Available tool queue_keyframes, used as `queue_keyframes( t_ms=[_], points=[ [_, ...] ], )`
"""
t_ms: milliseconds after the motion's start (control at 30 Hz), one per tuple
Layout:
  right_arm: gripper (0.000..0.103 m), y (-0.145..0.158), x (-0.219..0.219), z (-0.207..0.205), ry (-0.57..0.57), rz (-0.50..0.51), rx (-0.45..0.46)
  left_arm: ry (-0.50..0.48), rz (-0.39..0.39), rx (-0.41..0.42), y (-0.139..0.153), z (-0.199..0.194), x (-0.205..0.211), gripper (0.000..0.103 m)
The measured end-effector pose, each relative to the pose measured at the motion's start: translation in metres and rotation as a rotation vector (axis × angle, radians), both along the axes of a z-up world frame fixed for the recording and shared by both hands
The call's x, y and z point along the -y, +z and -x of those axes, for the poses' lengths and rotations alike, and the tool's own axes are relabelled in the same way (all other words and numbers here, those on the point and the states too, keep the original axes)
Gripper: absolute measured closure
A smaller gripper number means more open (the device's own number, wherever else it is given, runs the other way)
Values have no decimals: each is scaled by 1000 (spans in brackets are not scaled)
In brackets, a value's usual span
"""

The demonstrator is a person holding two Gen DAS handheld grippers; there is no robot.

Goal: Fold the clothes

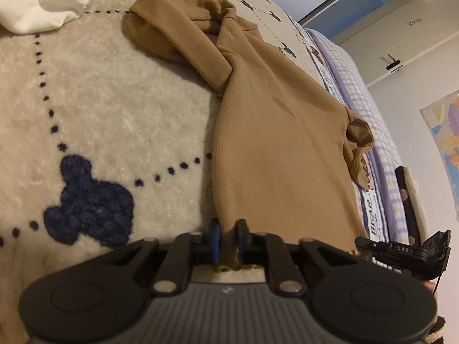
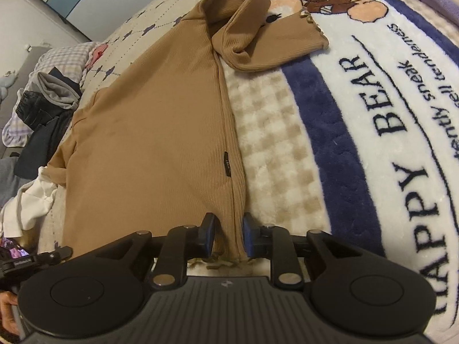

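A tan ribbed long-sleeved top (image 1: 266,132) lies spread on a fleece bear blanket (image 1: 100,109). My left gripper (image 1: 228,236) is shut on the top's near left hem corner. In the right wrist view the same top (image 2: 149,132) stretches away, one sleeve (image 2: 258,43) folded across toward the right. My right gripper (image 2: 229,236) has the top's near right hem corner between its fingers, with a gap still showing beside the cloth. The far sleeve is bunched near the collar in the left wrist view (image 1: 178,37).
A white garment (image 1: 43,0) lies at the blanket's far left; it also shows in the right wrist view (image 2: 25,209). A pile of dark and checked clothes (image 2: 48,97) sits beyond the top. The blanket's "HAPPY BEAR" border (image 2: 387,143) runs on the right. The other gripper (image 1: 407,252) shows at right.
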State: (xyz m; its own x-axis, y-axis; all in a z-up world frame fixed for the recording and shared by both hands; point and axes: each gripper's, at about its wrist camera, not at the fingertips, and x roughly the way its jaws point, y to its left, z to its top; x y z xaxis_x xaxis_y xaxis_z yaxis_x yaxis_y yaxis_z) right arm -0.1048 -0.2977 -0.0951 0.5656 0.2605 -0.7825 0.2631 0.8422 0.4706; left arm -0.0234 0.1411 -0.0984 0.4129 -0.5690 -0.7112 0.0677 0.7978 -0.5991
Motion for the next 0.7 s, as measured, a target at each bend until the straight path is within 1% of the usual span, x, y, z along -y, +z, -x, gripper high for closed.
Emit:
queue_keyframes(
  t_ms=[67, 133, 233, 333, 567, 700],
  points=[
    [94, 4, 0, 1, -2, 10, 17, 3, -5, 13, 6, 4, 1, 95],
    [95, 13, 1, 4, 1, 29, 52, -10, -8, 26, 12, 10, 4, 96],
    [95, 24, 5, 9, 5, 51, 76, -36, -14, 40, 19, 19, 7, 96],
    [95, 29, 7, 14, 21, 82, 66, -61, -28, 40, 22, 27, 7, 96],
    [95, 34, 0, 27, 109, 152, 39, -114, -61, 36, 25, 44, 8, 96],
    [95, 35, -1, 35, 141, 166, 35, -132, -76, 22, 22, 48, 9, 96]
  ],
)
